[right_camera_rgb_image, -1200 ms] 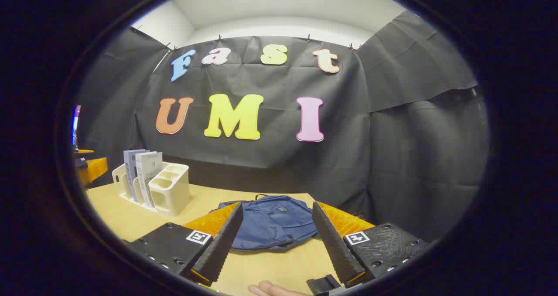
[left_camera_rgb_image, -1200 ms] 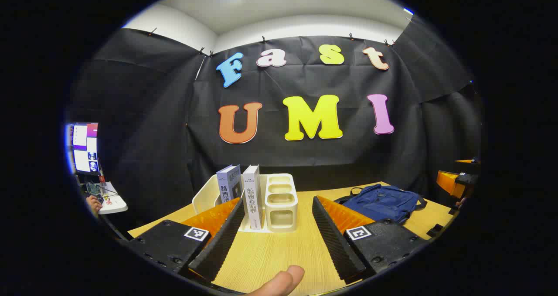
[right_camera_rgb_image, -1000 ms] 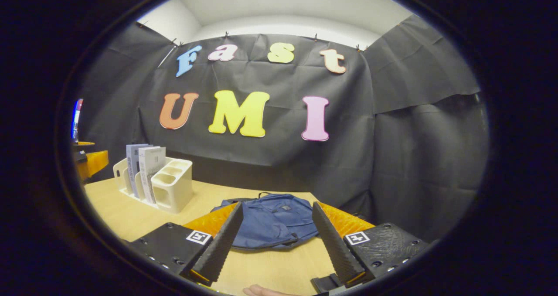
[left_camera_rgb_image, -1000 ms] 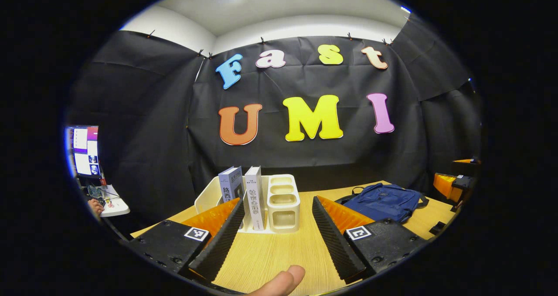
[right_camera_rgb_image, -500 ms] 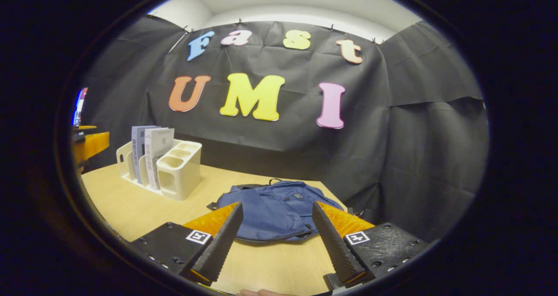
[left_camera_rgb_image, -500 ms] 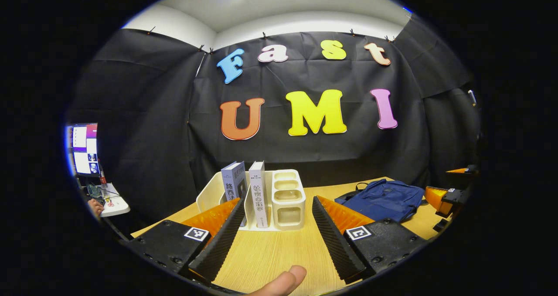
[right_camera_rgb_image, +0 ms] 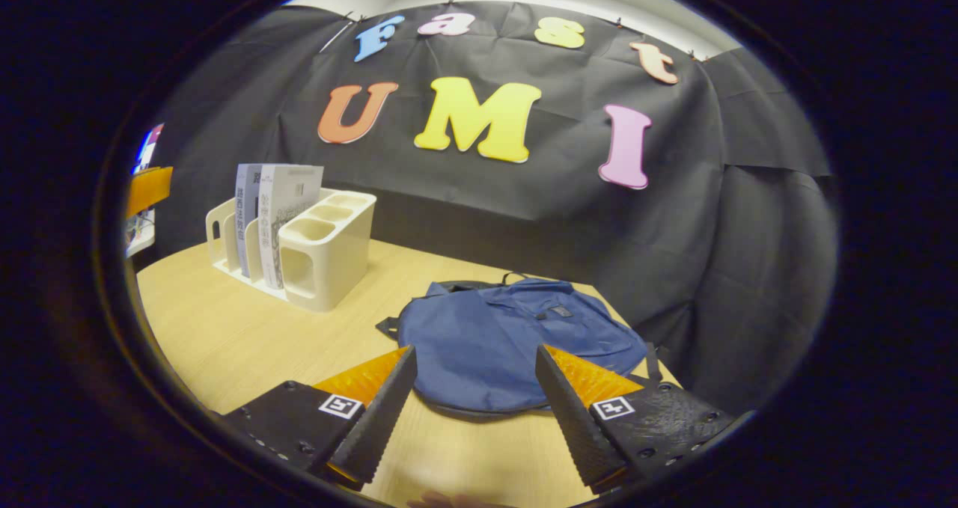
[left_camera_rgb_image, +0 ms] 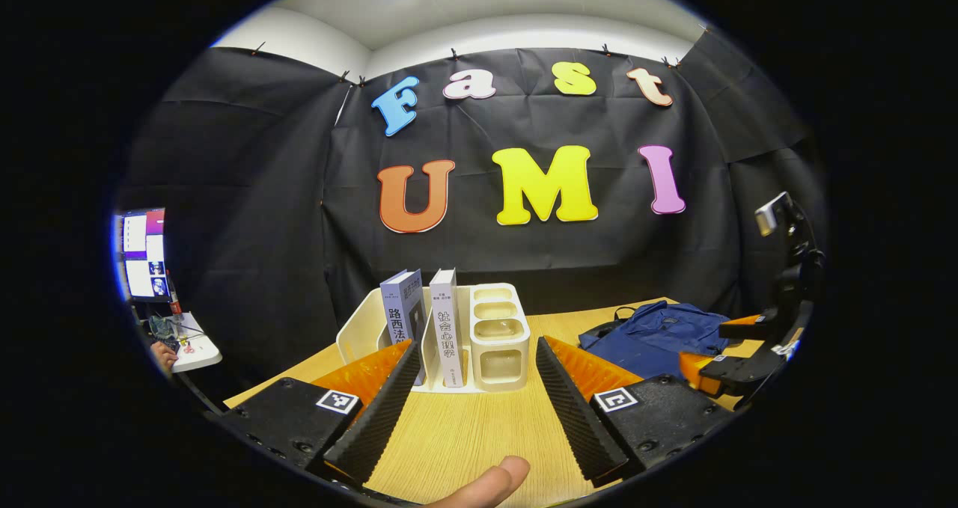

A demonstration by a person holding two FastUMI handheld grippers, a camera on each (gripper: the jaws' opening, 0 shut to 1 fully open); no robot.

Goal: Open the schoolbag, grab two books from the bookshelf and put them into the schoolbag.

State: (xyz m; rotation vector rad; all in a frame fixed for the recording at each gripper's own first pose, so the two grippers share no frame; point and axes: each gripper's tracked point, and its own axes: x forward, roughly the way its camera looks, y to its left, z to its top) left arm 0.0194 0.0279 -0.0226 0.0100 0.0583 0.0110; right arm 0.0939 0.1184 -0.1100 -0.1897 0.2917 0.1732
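Observation:
A blue schoolbag lies flat and closed on the wooden table, just ahead of my right gripper, which is open and empty above the bag's near edge. In the left gripper view the schoolbag is at the right, with the right gripper over it. Two upright books stand in a cream bookshelf, straight ahead of my open, empty left gripper. The books and bookshelf also appear at the left of the right gripper view.
A thumb shows at the bottom edge of the left gripper view. A monitor and a small white side table stand off to the far left. Bare table lies between the bookshelf and the bag.
My right gripper has moved forward and tilted down over the schoolbag, which now looks larger and nearer. It has come into the left gripper view. The left gripper has barely shifted.

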